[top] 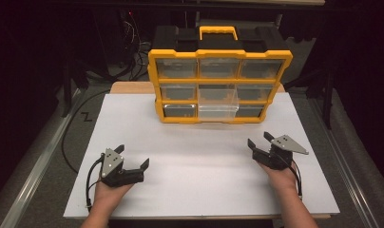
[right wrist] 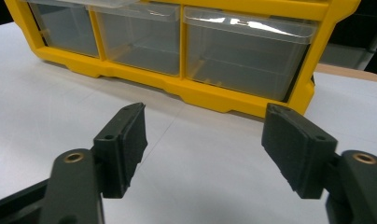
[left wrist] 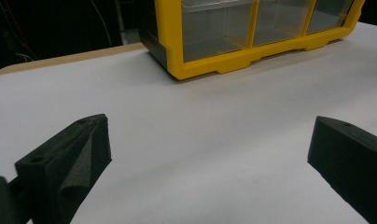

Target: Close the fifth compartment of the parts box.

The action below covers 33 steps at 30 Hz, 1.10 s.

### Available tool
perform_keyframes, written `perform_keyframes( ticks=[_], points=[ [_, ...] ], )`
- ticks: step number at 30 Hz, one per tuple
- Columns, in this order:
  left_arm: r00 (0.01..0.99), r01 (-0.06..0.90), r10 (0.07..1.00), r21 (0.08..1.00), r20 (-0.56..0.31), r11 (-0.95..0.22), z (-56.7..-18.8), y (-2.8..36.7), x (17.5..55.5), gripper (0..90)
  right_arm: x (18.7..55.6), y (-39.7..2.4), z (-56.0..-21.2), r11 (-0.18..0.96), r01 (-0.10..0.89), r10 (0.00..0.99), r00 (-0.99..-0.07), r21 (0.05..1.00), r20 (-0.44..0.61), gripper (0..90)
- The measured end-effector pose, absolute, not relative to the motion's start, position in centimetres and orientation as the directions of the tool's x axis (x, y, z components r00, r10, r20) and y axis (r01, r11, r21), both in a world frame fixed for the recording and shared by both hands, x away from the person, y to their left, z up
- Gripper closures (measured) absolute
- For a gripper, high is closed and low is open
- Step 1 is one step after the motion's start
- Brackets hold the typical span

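Currently, a yellow drawer cabinet (top: 220, 85) with nine clear plastic drawers stands at twelve o'clock on a white table (top: 199, 156), its black carry case and yellow handle behind it. One drawer, the clear drawer (top: 217, 108) in the bottom row's middle slot, sticks out toward the person, and the drawer above it seems to stick out too. All the drawers look empty.

A person's left hand holds the left gripper (top: 132, 157) at about seven o'clock on the table, well apart from the cabinet. Its jaws stand wide apart with nothing between them. The right hand holds the right gripper (top: 258, 138) at about four o'clock, nearer the cabinet but not touching it. Its jaws are also apart, narrower than the left pair, and hold nothing. In the right gripper view the bottom right drawer (right wrist: 245, 56) lies straight ahead.

Likely risks from here: the cabinet stands free on the smooth table, so a push on the open drawer could slide the whole cabinet backward instead of closing the drawer, unless the other gripper steadies the frame. A push off centre could jam the drawer crooked in its slot. The clear plastic is slick, so a gripper closing on the thin front lip could slip off.
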<state>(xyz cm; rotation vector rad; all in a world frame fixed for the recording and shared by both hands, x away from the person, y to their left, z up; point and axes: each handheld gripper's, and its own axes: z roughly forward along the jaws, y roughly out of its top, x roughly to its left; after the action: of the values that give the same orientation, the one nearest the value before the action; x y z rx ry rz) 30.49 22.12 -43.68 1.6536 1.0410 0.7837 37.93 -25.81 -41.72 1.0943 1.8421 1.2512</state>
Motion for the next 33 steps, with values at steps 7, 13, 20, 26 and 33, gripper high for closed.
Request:
perform_keyframes(
  ticks=[7, 13, 20, 26, 33],
  points=[
    [0.424, 0.265, 0.905, 0.954, 0.013, -0.138, -43.67, 22.15, 30.49, 0.1, 37.74, -25.68, -41.72, 0.207, 0.271, 0.890, -0.451, 0.940, -0.066, 46.6],
    [0.426, 0.262, 0.905, 0.955, 0.013, -0.138, -43.66, 22.14, 30.51, 0.1, 37.54, -25.69, -41.59, 0.202, 0.264, 0.888, -0.455, 0.943, -0.063, 59.5],
    [0.428, 0.262, 0.904, 0.955, 0.012, -0.137, -43.65, 22.16, 30.50, 0.1, 37.44, -25.56, -41.51, 0.203, 0.255, 0.885, -0.460, 0.946, -0.066, 74.0],
    [0.430, 0.263, 0.903, 0.955, 0.012, -0.138, -43.64, 22.16, 30.47, 0.1, 37.28, -25.40, -41.32, 0.208, 0.245, 0.881, -0.468, 0.947, -0.073, 89.1],
    [0.430, 0.266, 0.903, 0.954, 0.010, -0.137, -43.68, 22.14, 30.53, 0.1, 37.25, -25.24, -41.14, 0.207, 0.243, 0.870, -0.489, 0.948, -0.065, 90.0]
  ],
)
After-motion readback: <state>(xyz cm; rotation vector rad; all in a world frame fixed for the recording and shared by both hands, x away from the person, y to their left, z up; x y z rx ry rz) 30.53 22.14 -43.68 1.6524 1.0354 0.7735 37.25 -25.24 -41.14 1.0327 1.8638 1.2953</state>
